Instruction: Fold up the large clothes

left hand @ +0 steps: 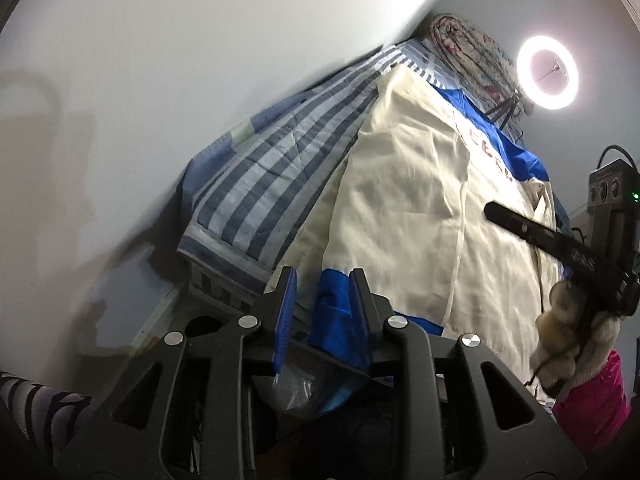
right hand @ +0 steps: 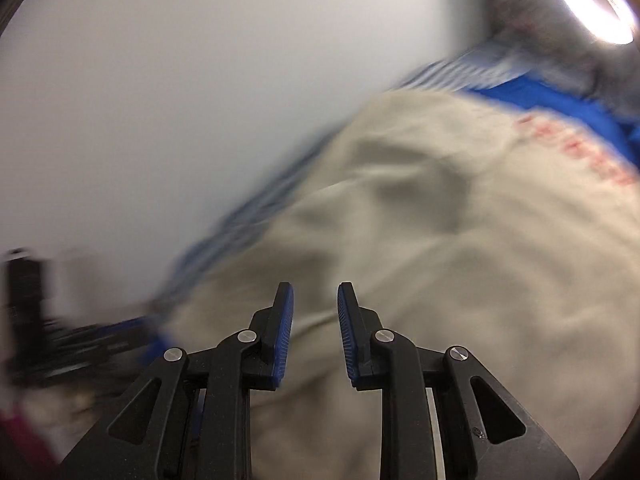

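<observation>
Left gripper (left hand: 325,276): jaws parted, blue hem of the cream garment (left hand: 404,184) between the pads, contact unclear. Right gripper (right hand: 315,292): jaws apart, empty, above the garment. Garment spreads ahead over a striped bedcover (left hand: 272,152).

A cream garment (left hand: 404,200) with royal-blue trim and red lettering is lying across a bedspread (left hand: 272,168) that is showing grey-blue and pale stripes with lighter patches. A rolled fabric (left hand: 468,56) behind it is showing a faded floral print in pink and teal. The ring light (left hand: 547,73) is glowing white against a pale grey wall (left hand: 160,80). Each black tool is wearing blue pads (right hand: 285,332), and a magenta sleeve (left hand: 596,396) is showing beside a cream fleecy cuff (left hand: 560,332).
</observation>
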The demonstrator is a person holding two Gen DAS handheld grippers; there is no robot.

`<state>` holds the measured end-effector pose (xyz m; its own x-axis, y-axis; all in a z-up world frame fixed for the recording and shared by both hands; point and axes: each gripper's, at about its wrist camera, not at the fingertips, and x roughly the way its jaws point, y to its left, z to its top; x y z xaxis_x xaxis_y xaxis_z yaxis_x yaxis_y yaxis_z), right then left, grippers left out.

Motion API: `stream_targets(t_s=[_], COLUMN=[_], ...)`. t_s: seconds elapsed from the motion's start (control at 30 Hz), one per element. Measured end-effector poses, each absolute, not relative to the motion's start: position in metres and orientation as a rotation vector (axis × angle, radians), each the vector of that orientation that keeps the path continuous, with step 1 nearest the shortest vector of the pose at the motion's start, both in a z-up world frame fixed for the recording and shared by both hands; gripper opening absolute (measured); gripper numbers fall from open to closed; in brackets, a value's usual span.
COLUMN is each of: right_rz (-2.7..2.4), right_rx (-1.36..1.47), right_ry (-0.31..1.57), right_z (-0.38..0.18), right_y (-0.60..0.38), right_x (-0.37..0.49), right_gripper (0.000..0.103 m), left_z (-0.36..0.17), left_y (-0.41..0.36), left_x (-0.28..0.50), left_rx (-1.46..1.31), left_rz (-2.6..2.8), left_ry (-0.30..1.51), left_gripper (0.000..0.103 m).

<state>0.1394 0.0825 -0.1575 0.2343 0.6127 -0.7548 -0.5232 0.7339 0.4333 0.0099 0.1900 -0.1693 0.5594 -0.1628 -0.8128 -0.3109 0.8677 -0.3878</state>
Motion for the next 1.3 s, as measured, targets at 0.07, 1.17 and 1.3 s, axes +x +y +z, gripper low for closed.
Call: stream_targets(t_s=[0.07, 1.17, 1.3], right_rz=[0.86, 0.954, 0.93], right_rx=[0.102, 0.092, -0.005], right_ry=[1.123, 1.223, 1.294], right_z=[-0.169, -0.195, -0.229], right_y=[0.094, 0.089, 0.106], right_x=[0.131, 0.121, 0.114], right_gripper=[0.021, 0.021, 0.022], left_z=[-0.168, -0.206, -0.202], left_y=[0.187, 0.199, 0.195], left_x=[0.011, 0.055, 0.054], left_rx=[-0.514, -0.556, -0.528], left_rz=[0.087, 0.112, 0.111], left_ry=[0.986, 1.091, 1.086], left_gripper=[0.026, 0.026, 0.03])
